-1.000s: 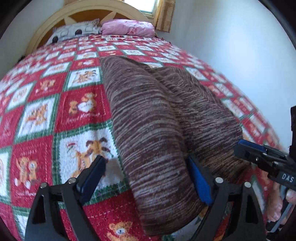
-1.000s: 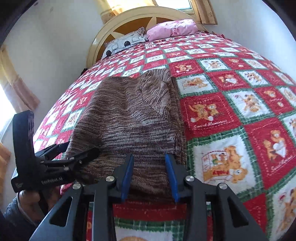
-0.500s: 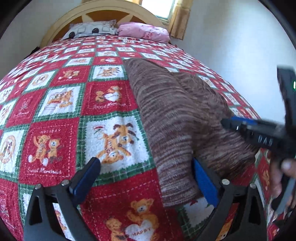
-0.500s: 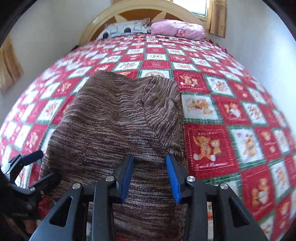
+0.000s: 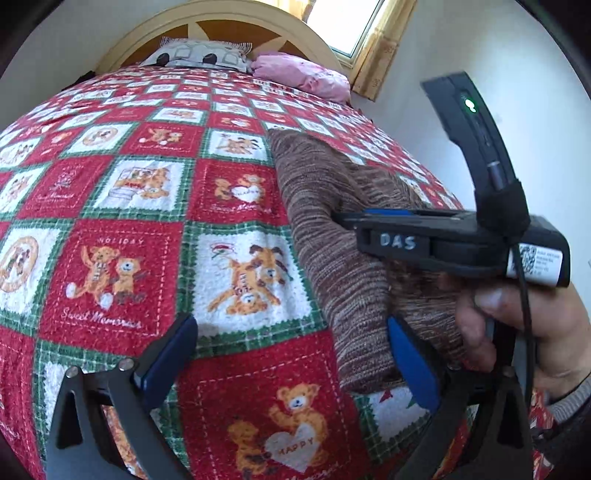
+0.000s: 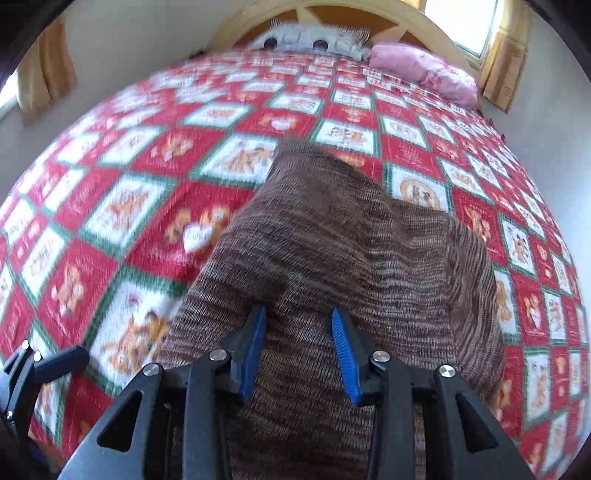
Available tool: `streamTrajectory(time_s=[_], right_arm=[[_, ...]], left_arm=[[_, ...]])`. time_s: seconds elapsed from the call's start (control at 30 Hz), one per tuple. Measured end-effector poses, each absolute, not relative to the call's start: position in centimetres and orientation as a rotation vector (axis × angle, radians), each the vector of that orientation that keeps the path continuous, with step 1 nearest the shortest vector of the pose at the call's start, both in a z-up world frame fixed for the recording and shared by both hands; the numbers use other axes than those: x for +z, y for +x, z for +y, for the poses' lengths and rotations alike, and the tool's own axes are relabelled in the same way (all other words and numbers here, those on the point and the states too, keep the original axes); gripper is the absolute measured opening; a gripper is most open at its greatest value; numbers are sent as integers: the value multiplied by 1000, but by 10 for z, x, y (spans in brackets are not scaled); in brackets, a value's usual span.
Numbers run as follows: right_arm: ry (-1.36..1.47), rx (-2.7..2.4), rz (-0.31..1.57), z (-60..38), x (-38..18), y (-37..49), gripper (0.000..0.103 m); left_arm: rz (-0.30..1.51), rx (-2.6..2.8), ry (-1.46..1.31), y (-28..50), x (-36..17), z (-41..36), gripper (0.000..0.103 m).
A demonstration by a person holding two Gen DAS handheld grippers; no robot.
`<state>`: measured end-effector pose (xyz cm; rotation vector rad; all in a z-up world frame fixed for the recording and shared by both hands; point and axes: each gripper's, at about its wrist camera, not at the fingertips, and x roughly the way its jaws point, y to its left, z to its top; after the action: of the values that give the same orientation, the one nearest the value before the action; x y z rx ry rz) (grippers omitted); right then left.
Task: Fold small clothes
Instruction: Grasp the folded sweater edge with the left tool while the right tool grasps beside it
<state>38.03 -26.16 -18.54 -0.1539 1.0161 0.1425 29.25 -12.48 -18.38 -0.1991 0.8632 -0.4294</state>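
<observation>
- Brown striped knit garment (image 6: 343,266) lies folded lengthwise on my bed, on the red-green teddy-bear quilt (image 5: 122,221), running from the near edge toward the headboard.
- Left gripper (image 5: 291,354): blue pads spread wide, nothing between them; right-side pad touches or sits just beside the garment's near left edge (image 5: 354,332), left pad is over bare quilt.
- Right gripper (image 6: 299,347): jaws apart with a moderate gap, poised over the garment's near end; can't tell if the pads touch the fabric.
- From the left wrist view, my right gripper (image 5: 373,218) reaches sideways across the garment, my right hand (image 5: 524,325) on its handle.
- Grey patterned pillow (image 5: 203,55) and pink pillow (image 5: 303,74) sit at the cream headboard (image 5: 221,18), well apart from the garment.
- Right wrist view is motion-blurred.
</observation>
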Motion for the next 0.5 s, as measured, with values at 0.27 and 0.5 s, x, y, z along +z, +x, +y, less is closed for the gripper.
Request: streamTrajectory(time_s=[0.27, 0.5], right_arm=[[6, 200, 939, -286, -160, 335, 41], [-100, 176, 945, -282, -184, 313, 41]], left_arm=[[867, -415, -164, 293, -184, -130, 103], [873, -404, -121, 293, -185, -137, 103]])
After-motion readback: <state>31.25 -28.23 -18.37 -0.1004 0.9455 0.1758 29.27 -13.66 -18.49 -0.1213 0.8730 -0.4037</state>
